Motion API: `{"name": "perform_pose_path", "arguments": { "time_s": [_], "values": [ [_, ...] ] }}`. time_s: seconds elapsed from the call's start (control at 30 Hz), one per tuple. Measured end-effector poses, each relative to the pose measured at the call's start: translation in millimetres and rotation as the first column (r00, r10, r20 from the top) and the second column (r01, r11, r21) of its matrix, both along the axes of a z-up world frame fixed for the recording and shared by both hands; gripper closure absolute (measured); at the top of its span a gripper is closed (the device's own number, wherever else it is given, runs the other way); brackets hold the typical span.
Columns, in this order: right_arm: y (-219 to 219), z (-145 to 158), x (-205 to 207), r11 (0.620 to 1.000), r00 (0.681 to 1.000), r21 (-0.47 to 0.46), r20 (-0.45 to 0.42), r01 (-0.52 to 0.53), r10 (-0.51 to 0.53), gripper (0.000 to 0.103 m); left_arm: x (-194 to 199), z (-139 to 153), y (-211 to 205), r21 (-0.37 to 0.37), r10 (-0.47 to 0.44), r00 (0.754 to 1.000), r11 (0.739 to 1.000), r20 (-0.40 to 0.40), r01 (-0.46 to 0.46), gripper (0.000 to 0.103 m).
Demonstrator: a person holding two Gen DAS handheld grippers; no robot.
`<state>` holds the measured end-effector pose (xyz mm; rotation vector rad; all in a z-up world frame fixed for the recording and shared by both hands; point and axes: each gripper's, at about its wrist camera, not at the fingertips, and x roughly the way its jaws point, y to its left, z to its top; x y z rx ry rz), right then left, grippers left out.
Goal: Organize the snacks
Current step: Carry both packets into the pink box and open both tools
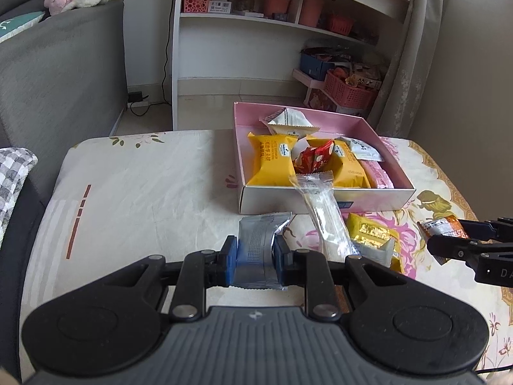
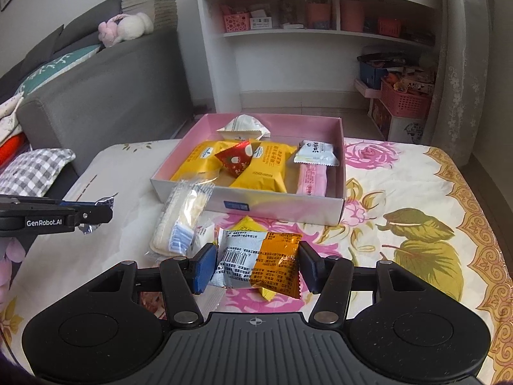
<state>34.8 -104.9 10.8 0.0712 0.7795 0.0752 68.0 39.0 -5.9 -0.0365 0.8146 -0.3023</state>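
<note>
A pink-lined box (image 1: pixel 389 166) (image 2: pixel 340 199) on the table holds several snacks: yellow packs, a red packet, white packets and a pink bar. In the left wrist view my left gripper (image 1: pixel 255 258) is shut on a silver-grey snack packet (image 1: pixel 259 240), lifted off the cloth; from the right wrist view it (image 2: pixel 93 213) is at the far left. My right gripper (image 2: pixel 255 268) is shut on an orange-and-white snack packet (image 2: pixel 259 264); it (image 1: pixel 449 240) shows at the right edge of the left wrist view. A clear-wrapped white bar (image 1: pixel 323 215) (image 2: pixel 179 224) leans on the box front.
A yellow-gold packet (image 1: pixel 372 234) (image 2: pixel 248 224) lies on the floral cloth before the box. A grey sofa (image 2: pixel 105 96) stands left, with a checked cushion (image 2: pixel 32 173) by the table edge. White shelves (image 1: pixel 243 32) and pink baskets (image 2: pixel 404 102) stand behind.
</note>
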Motion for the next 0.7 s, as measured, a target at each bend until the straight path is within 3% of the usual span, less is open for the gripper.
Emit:
{"name": "perform_pose_path", "arguments": {
  "time_s": [0.17,0.4,0.7],
  "values": [
    [-12.3,6.2,19.5,0.998,0.999,0.053,0.0,0.044,-0.044,0.048,11.1,3.4,-10.3,-0.028,0.02,1.0,0.999,-0.001,-0.02,0.082],
    [-22.0,8.1,50.0,0.993,0.997,0.099,0.021,0.068,-0.07,0.048,37.6,8.9,-34.7,0.011,0.014,1.0,1.0,0.012,-0.014,0.081],
    [-35.9,-4.3,81.2,0.984,0.992,0.131,0.038,0.118,-0.124,0.048,75.5,7.6,-62.6,0.009,0.025,1.0,1.0,0.0,-0.025,0.081]
  ]
}}
